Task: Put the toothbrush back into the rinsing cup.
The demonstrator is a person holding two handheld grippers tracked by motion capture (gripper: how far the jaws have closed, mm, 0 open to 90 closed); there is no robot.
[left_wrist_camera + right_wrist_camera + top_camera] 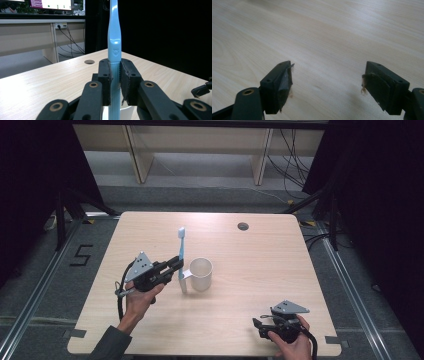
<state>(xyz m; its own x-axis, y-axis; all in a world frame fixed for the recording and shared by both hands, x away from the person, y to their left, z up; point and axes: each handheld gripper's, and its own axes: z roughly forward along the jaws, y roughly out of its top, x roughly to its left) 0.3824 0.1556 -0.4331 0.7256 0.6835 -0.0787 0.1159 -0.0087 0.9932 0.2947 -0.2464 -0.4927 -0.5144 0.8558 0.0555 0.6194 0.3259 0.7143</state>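
Left gripper [176, 265]: jaws narrowed onto a light blue toothbrush [181, 251]; right gripper [327, 82]: jaws wide, nothing between them.

Toothbrush held upright by the lower handle, pads pressed on both sides, brush head uppermost, its lower end just beside the handle of a white mug [201, 274] near the table's [250, 260] middle. Right gripper rests low at the table's near right corner, well apart from the mug, above bare wood.

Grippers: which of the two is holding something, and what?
The left gripper, clamped on the upright light-blue toothbrush beside the white cup. The right gripper rests near the table's front edge, jaws wide apart and empty.
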